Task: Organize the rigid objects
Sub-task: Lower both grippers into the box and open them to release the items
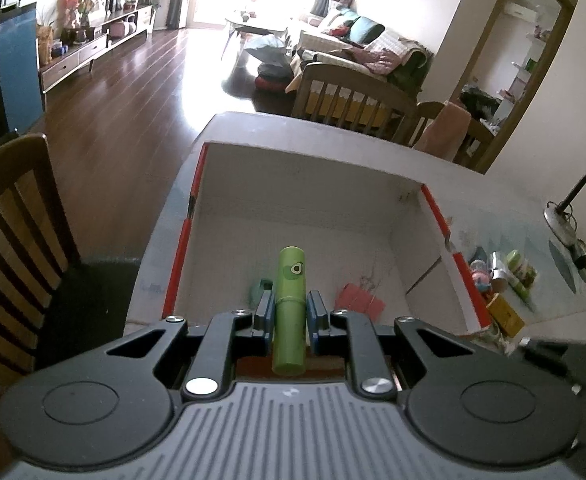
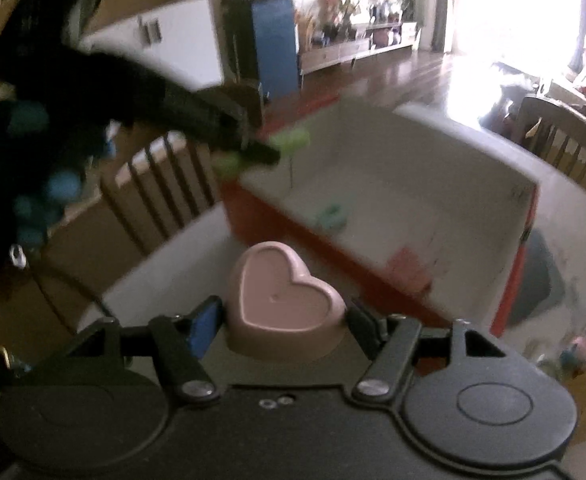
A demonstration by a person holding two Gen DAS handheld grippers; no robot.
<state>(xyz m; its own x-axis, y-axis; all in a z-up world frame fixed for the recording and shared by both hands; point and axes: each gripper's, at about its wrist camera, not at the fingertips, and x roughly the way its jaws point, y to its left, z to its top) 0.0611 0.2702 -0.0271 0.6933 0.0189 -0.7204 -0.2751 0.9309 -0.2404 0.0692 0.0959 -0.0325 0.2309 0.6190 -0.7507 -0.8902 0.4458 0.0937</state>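
Grip comes first: the left gripper (image 1: 289,312) pinches a green tube (image 1: 291,300) at mid-length, its jaws pressed against both sides, the tube pointing forward along the fingers and held over the near edge of the open box (image 1: 293,200). Ahead of its tip, on the box floor, lie a teal piece (image 1: 258,288) and a pink piece (image 1: 359,298). I would lower the tube onto the bare floor beyond them before letting go, so it does not roll or knock them. The right gripper (image 2: 283,316) clasps a pink heart-shaped dish (image 2: 283,300) from both sides, short of the box's red wall (image 2: 333,256). It should keep the dish level and clear that wall before setting it down beside the others.
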